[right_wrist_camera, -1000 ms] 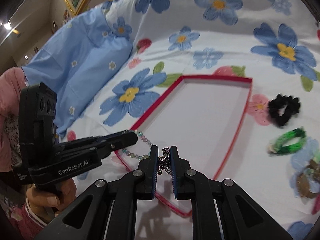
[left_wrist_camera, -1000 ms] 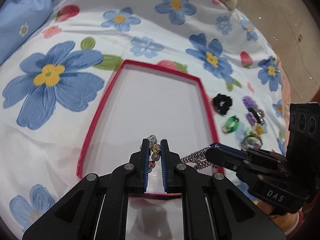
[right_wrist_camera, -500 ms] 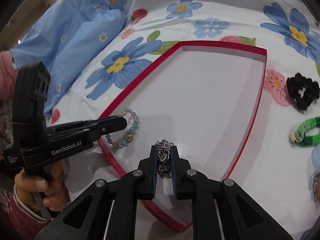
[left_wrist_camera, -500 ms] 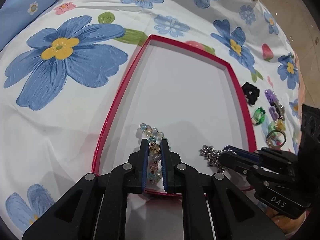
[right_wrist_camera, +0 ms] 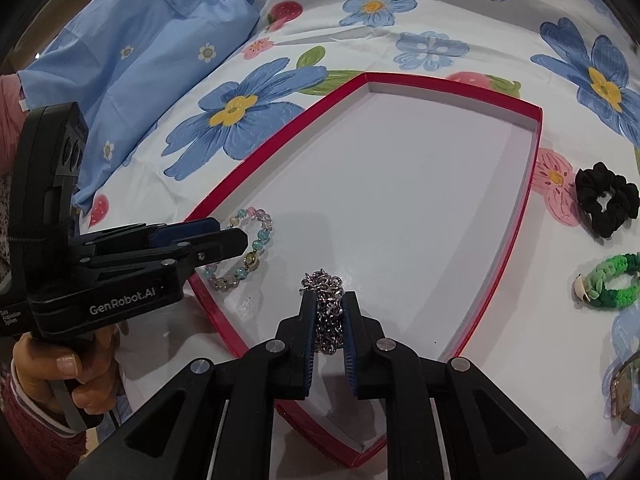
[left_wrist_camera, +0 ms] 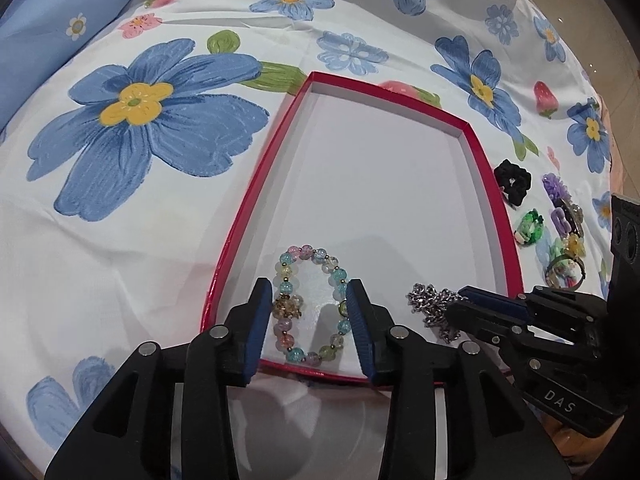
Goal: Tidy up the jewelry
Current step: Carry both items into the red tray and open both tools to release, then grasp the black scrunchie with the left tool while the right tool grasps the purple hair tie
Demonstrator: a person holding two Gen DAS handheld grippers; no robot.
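Left wrist view
Left claw: the left claw (left_wrist_camera: 310,300) is seen spread wide, with nothing held between its blue pads.
Bracelet: a bead bracelet (left_wrist_camera: 310,304) is laid flat on the white floor of the tray (left_wrist_camera: 256,216), close to the tray's near edge and toward its near-left corner; it is framed by the two fingers, and contact with them cannot be told.
Right claw: the right claw (left_wrist_camera: 460,300) is seen reaching in from the right over the tray's near-right corner, closed around a silver chain (left_wrist_camera: 430,304).
Chain: it is bunched up at the claw's tip, just above or on the tray floor; which of the two cannot be told.
Bedsheet: the red-rimmed tray is carried by a flowered bedsheet (left_wrist_camera: 120,240).
Outside the tray: a black scrunchie (left_wrist_camera: 513,187), a green band (left_wrist_camera: 529,227) and a small pile of other trinkets (left_wrist_camera: 566,240) are spread on the sheet beside the tray's right edge.

Right wrist view
Right claw: the right claw (right_wrist_camera: 328,300) is closed on the silver chain (right_wrist_camera: 326,312), which is pinched between the pads and bunched above their tips.
Chain position: it is held over the tray (right_wrist_camera: 534,160) near its near edge.
Left claw: the left claw (right_wrist_camera: 228,236) is seen from the side at the tray's left edge; its opening cannot be judged here.
Bracelet: the bead bracelet (right_wrist_camera: 252,248) is lying inside the tray by the left rim, partly hidden by that claw.
Outside the tray: the black scrunchie (right_wrist_camera: 606,204) and the green band (right_wrist_camera: 608,284) are lying on the sheet (right_wrist_camera: 460,16) beyond the tray's right edge.
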